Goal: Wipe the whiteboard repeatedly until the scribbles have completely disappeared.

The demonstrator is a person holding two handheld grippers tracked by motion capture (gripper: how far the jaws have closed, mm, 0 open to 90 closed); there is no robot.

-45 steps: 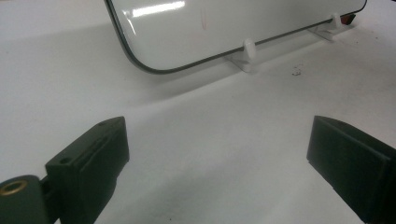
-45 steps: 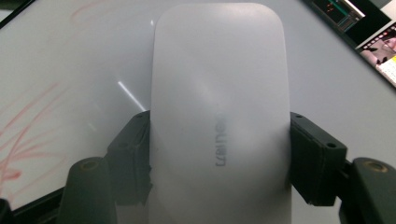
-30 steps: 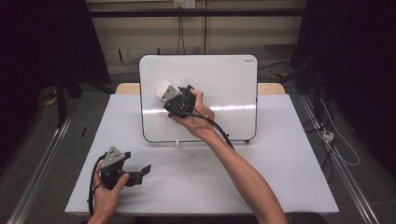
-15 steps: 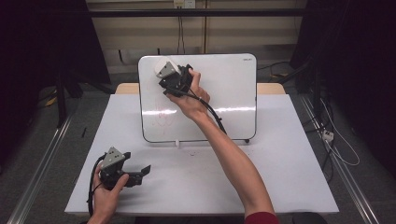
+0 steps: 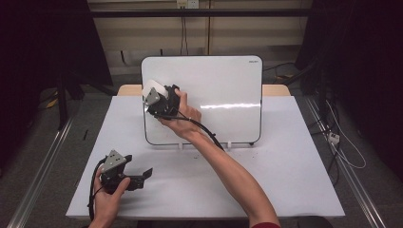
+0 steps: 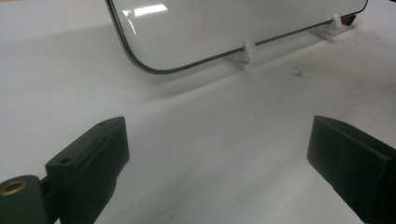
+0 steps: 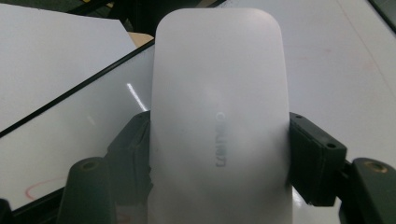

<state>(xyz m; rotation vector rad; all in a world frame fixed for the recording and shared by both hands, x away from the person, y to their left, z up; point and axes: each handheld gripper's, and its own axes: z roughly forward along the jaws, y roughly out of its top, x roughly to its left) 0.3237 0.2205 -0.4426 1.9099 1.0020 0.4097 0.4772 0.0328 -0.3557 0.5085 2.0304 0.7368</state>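
- The white eraser is clamped between the jaws of the right gripper, its face laid against the upright whiteboard near the left edge.
- Even pressure should be kept, with the eraser held flat, so the faint red mark below the gripper is wiped cleanly.
- The left gripper is rested on the surface, jaws spread wide and holding nothing.

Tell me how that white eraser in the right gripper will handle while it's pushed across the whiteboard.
The white eraser looks rigid and smooth-shelled, so it may slip between the right gripper's pads if pressed hard. It seems light. The whiteboard stands on small feet, so a firm push could tip it back.
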